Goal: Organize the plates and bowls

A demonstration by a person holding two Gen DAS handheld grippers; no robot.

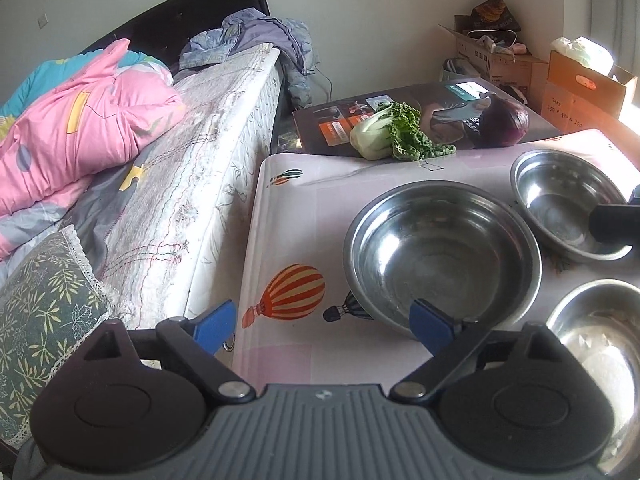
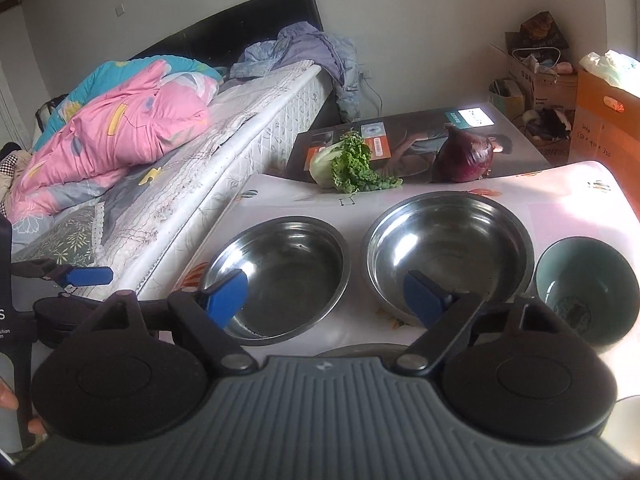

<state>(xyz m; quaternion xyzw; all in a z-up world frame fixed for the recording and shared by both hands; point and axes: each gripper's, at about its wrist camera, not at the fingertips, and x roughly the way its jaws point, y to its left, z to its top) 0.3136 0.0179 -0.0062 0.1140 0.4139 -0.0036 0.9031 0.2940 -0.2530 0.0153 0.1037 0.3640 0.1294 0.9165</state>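
- So, this looked like the approach stage: both tools hung over the tabletop (image 2: 560, 192) with nothing picked up, and none of the bowls nested yet.
- The left tool (image 1: 326, 326) was spread wide and empty. One blue pad (image 1: 430, 330) sat in front of the near rim of the big steel bowl (image 1: 440, 256); the other pad hung out past the tabletop edge, on the bed (image 1: 192, 184) side. I couldn't tell whether that pad touched the rim.
- The right tool (image 2: 322, 302) was also released, a bit narrower, gripping nothing. Its pads straddled the gap between two steel bowls: the left bowl (image 2: 288, 276) and the right bowl (image 2: 452, 248).
- A teal bowl (image 2: 588, 292) stood just beside the right bowl, at the right end of the row.
- In the left wrist view a third steel bowl (image 1: 600, 360) lay close at the right, and the far bowl (image 1: 568, 204) had the other tool's dark tip over its rim.
- My read: the next move called for choosing one rim, setting a pad inside and a pad outside it, then clenching. Thin, slick steel rims could slip or tip if pinched shallow.
- A cabbage (image 2: 348, 164) and a red onion (image 2: 464, 156) lay on a box behind the bowls, well clear of them.
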